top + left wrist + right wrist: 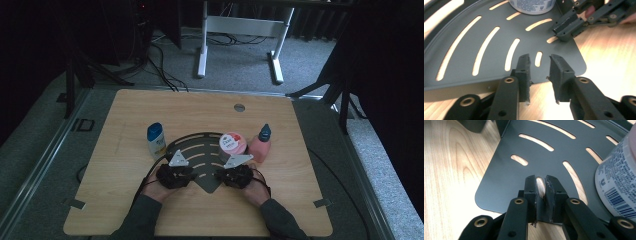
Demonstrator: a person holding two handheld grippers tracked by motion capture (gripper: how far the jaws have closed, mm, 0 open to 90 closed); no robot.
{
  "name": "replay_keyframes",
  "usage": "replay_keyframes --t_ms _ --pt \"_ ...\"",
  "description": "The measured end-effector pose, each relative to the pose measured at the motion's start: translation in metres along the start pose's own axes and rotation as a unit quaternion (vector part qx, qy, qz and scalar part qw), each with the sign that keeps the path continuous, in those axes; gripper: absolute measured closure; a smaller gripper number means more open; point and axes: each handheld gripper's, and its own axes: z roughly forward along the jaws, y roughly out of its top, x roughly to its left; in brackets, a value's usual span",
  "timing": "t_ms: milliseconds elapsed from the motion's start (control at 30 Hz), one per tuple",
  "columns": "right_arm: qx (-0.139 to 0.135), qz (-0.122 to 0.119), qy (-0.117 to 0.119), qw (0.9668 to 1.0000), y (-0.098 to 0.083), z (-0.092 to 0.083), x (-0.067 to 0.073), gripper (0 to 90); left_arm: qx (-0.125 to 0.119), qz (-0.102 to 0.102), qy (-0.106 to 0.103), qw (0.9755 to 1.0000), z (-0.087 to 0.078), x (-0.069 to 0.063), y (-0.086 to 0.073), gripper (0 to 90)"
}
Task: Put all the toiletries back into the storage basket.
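High view: we see a wooden table with a dark, slotted, fan-shaped corner shelf lying flat at the centre of the frame. Its curved rim faces the top of the frame and its pointed corner faces the bottom, toward the person, so its long axis runs up and down the picture. A white tub with a pink lid stands on its right part. A white bottle with a blue cap stands just left of the shelf, and a pink bottle just right of it.

The left gripper sits at the shelf's lower left edge, its jaws parted with a clear gap, pressing on nothing we can make out. The right gripper sits at the lower right edge; its jaws straddle the shelf's rim with only a thin gap, and we cannot tell whether they pinch it.

We judge that the shelf has just been set down and is being let go. Next, both grippers would need to open fully and draw back toward the bottom of the frame without dragging the shelf or knocking the tub.
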Motion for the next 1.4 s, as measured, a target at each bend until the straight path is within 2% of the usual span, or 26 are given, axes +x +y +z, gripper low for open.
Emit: replay_keyframes --t_ms 300,533,1000,1300,1400 --pt "-0.002 0.002 0.008 1.0 -0.001 0.0 -0.001 78.8 -0.016 -0.015 0.016 0.9996 -0.03 0.011 -0.006 65.9" --pt "-0.002 0.004 0.014 0.9999 -0.001 0.0 -0.002 78.3 -0.01 -0.02 0.029 0.9993 -0.047 0.022 -0.01 62.5" --pt "-0.004 0.006 0.018 0.9998 -0.001 0.001 -0.003 77.3 0.014 -0.041 0.072 0.9965 -0.075 0.041 -0.013 64.9" --pt "-0.004 0.005 0.018 0.9998 -0.001 0.001 -0.002 76.6 0.013 -0.06 0.083 0.9946 -0.084 0.053 -0.017 62.3" --pt "-0.004 0.005 0.02 0.9998 -0.001 0.001 -0.002 76.1 0.02 -0.06 0.09 0.9939 -0.085 0.058 -0.02 62.0"
